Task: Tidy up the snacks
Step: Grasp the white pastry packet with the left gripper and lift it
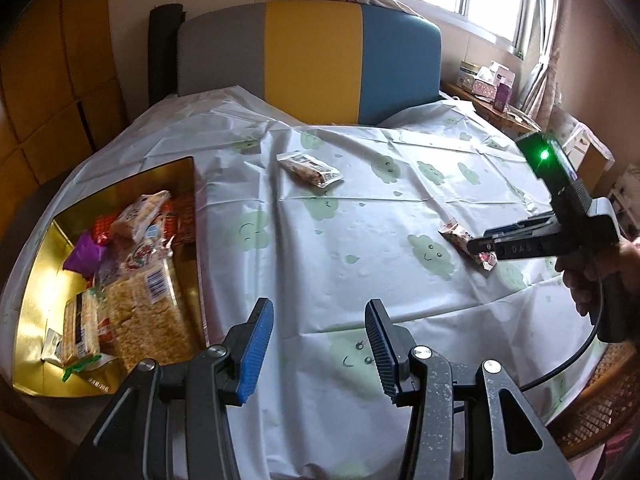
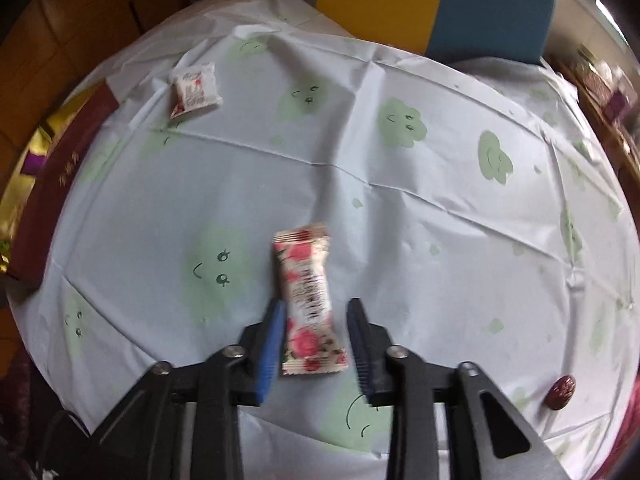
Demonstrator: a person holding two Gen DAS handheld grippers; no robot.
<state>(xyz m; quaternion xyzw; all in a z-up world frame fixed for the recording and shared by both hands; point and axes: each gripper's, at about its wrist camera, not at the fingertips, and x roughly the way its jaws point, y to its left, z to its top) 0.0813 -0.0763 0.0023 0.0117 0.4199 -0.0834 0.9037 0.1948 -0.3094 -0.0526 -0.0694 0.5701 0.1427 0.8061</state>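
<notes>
The right claw [image 2: 314,340] stands open astride the pink snack bar [image 2: 308,300], jaws either side, not yet pinching, lined up for lifting. The left claw [image 1: 320,344] hangs open and empty beside the gold box [image 1: 36,280], probably the bar's destination.

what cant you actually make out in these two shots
- Box contents, left wrist view: lower snacks buried under the top packets.
- Pink flowered bar, right wrist view: print blurred, unreadable; contact with the right gripper fingers unclear.
- Same bar, left wrist view: middle hidden behind that gripper.
- Small dark red thing, right wrist view: too small and close to the rim to identify.
</notes>
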